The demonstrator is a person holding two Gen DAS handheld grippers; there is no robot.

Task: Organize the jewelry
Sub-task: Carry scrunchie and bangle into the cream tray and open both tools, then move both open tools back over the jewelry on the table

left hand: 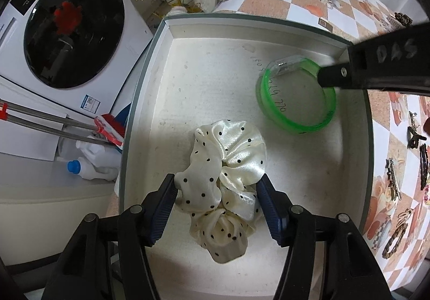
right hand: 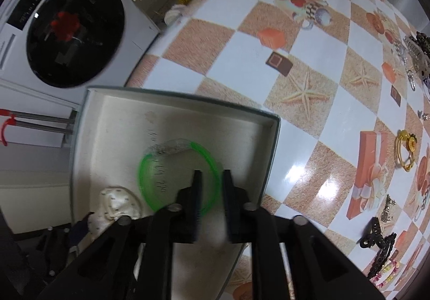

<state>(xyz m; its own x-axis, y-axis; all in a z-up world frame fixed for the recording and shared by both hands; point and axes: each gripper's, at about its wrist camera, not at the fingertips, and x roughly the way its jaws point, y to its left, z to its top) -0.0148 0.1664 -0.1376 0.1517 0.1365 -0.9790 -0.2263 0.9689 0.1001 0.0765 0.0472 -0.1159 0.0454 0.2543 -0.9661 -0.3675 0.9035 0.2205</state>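
Note:
A cream polka-dot scrunchie (left hand: pixel 225 179) lies in the white box (left hand: pixel 166 101). My left gripper (left hand: pixel 217 192) is open, its blue pads on either side of the scrunchie. A green bangle (left hand: pixel 295 96) lies at the box's far right. My right gripper (right hand: pixel 212 179) hovers over the bangle (right hand: pixel 161 165), with its fingers a narrow gap apart straddling the bangle's right rim; the view is blurred. The right gripper's finger (left hand: pixel 336 74) shows in the left wrist view, touching the bangle. The scrunchie also shows in the right wrist view (right hand: pixel 118 203).
The box (right hand: pixel 271 144) sits at the left edge of a checkered table (right hand: pixel 295 44). Hair clips and jewelry lie to the right: a gold bangle (right hand: pixel 405 149), a black claw clip (right hand: pixel 376 235), a tortoiseshell clip (left hand: pixel 395 238). A washing machine (left hand: pixel 67 31) stands to the left.

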